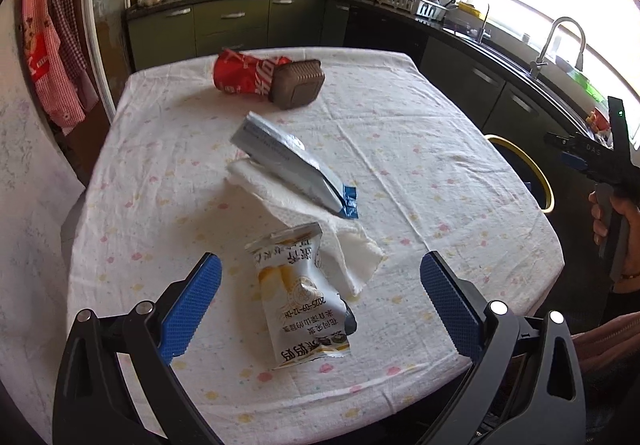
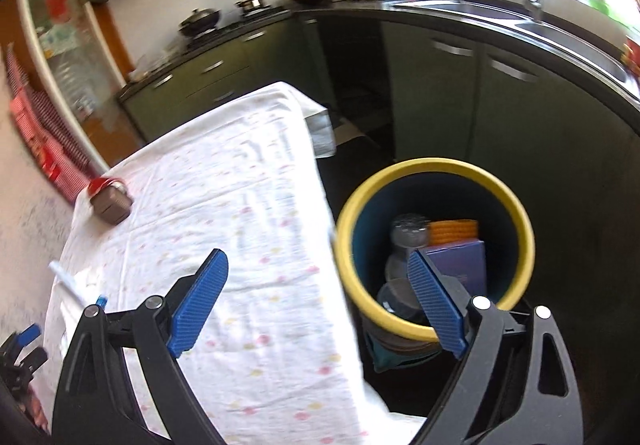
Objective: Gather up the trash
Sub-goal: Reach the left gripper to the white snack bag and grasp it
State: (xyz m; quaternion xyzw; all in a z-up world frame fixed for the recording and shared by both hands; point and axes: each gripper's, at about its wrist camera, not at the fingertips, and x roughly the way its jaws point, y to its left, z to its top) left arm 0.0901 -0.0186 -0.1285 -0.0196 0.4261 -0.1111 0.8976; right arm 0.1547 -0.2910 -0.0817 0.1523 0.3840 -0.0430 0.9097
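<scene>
Left wrist view: your left gripper (image 1: 320, 305) stands spread around the snack bag (image 1: 302, 297), not pinching; closing low may catch the paper towel (image 1: 320, 223) beside it. Your right gripper (image 2: 318, 303) is spread, empty, near the bin (image 2: 436, 167).

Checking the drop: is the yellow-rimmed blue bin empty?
No, the yellow-rimmed blue bin already holds a purple box and clear plastic containers.

Bin (image 2: 436, 169) mouth open above; table edge (image 2: 334, 245) seemingly just beside it.
</scene>
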